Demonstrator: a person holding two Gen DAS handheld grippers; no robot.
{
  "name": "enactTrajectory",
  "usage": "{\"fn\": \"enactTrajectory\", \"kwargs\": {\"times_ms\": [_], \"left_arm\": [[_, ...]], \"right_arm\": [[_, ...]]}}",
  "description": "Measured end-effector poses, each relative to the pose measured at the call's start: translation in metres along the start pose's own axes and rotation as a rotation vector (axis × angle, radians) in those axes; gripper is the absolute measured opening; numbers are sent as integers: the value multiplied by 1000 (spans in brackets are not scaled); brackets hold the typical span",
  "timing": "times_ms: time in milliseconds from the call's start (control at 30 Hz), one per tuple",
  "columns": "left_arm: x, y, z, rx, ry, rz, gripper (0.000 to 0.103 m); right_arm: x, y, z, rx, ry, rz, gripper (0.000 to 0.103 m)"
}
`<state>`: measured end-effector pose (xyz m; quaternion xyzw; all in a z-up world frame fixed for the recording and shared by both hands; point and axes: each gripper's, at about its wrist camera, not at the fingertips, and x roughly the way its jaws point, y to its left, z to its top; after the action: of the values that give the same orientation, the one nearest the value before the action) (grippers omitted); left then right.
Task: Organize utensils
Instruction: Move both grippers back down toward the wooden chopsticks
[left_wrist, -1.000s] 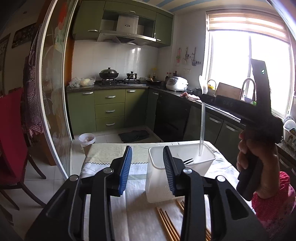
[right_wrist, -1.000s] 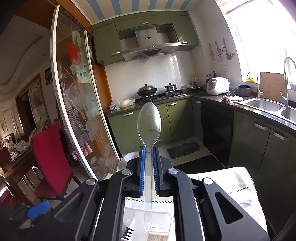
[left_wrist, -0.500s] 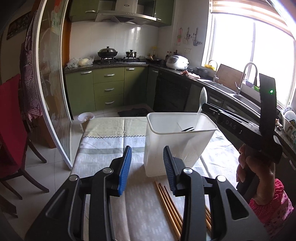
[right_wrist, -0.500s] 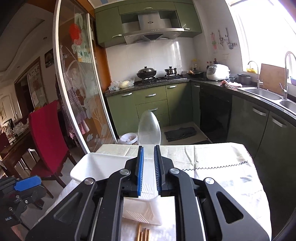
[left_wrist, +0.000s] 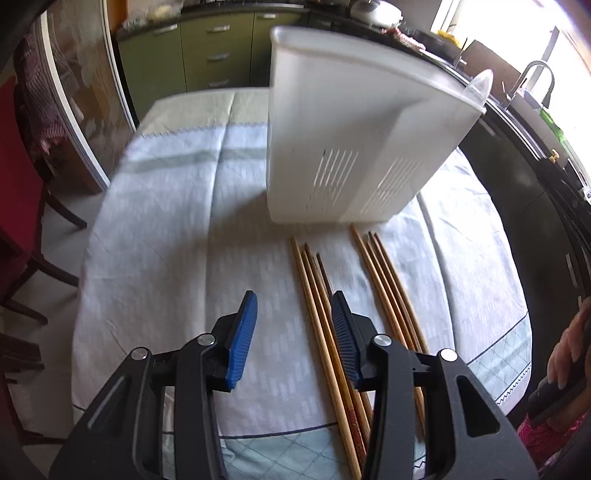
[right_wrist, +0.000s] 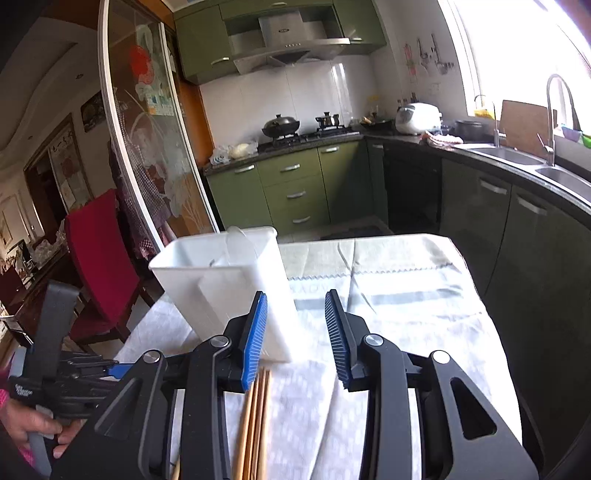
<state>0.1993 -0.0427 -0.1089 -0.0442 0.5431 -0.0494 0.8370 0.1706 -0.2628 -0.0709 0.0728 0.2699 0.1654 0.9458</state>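
- Left gripper (left_wrist: 293, 334) and right gripper (right_wrist: 295, 334) are both opening, nothing between the jaws.
- Chopsticks (left_wrist: 325, 325) lie bunched; grabbing may scatter them or nudge the white bin (left_wrist: 354, 147).

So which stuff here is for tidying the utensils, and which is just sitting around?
For the job:
- white bin
- clear spoon, standing in the bin
- chopsticks on the tablecloth
- left gripper, right gripper, both empty with jaws opening

Just around:
- red chair
- wok on the stove
- rice cooker
- tap
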Motion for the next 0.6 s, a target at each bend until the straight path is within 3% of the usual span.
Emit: {"fn": "enactTrajectory", "kwargs": {"times_ms": [200,600], "left_arm": [[36,0,-3,-38,131,35,34],[44,-15,-6,-29,170,79,34]], "right_arm": [[-10,-37,-27,60,71,3,33],[-18,-56,-43,95,102,29,33]]}}
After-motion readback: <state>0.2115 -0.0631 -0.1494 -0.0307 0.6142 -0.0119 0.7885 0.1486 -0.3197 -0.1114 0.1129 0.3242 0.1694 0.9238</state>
